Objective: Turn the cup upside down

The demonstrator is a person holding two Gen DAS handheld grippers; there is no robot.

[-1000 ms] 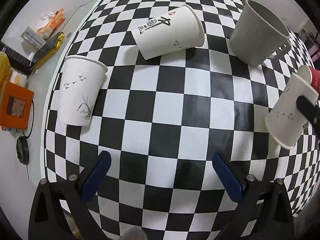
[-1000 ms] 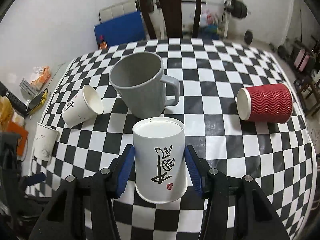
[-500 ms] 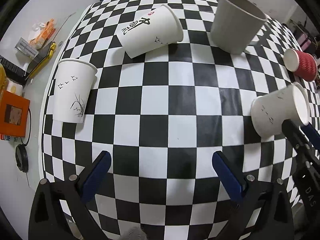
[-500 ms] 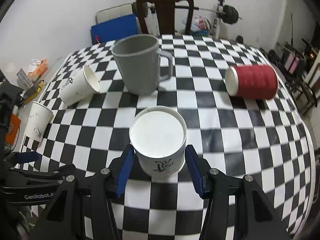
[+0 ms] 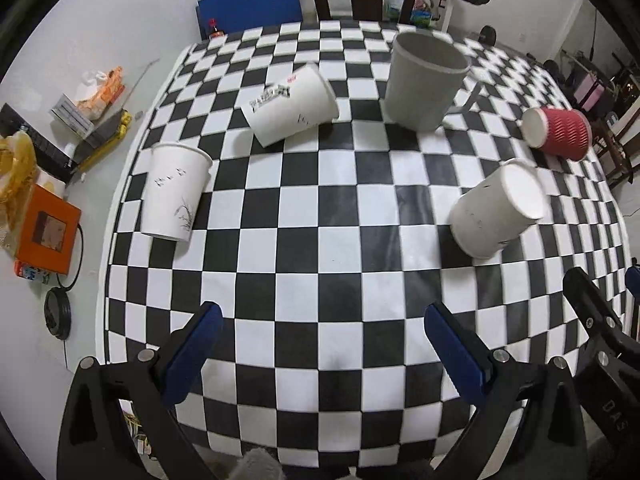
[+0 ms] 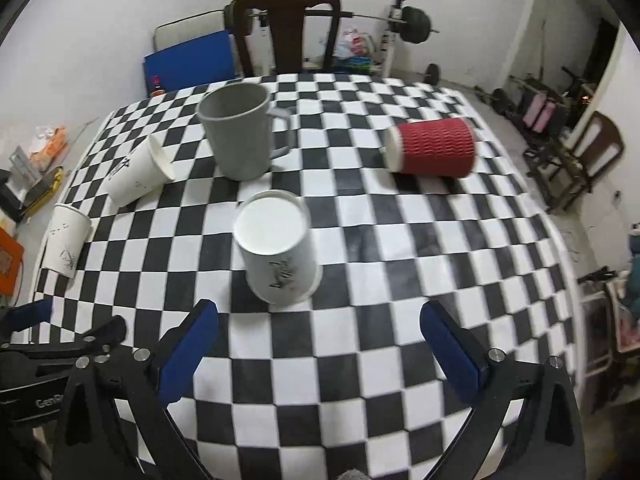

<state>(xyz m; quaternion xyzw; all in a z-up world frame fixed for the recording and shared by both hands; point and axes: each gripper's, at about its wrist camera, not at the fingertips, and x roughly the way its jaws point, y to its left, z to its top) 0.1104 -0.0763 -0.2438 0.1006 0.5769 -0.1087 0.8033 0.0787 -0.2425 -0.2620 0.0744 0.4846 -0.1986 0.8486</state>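
Note:
A white paper cup with black script (image 6: 280,254) stands upside down on the checkered table (image 6: 380,280), base up; it also shows in the left wrist view (image 5: 496,212). My right gripper (image 6: 318,336) is open and empty, pulled back from that cup. My left gripper (image 5: 318,340) is open and empty over the table's near part. A second white cup (image 5: 174,192) stands upright at the left edge, and a third (image 5: 290,104) lies on its side.
A grey mug (image 6: 242,130) stands upright at the back. A red ribbed cup (image 6: 432,152) lies on its side at the right. A dark chair (image 6: 286,28) is behind the table. Clutter and an orange box (image 5: 46,232) lie on the floor left.
My right gripper set the script cup down upside down, opened and drew back from it. The left gripper stayed open and tilted up to see more of the table.

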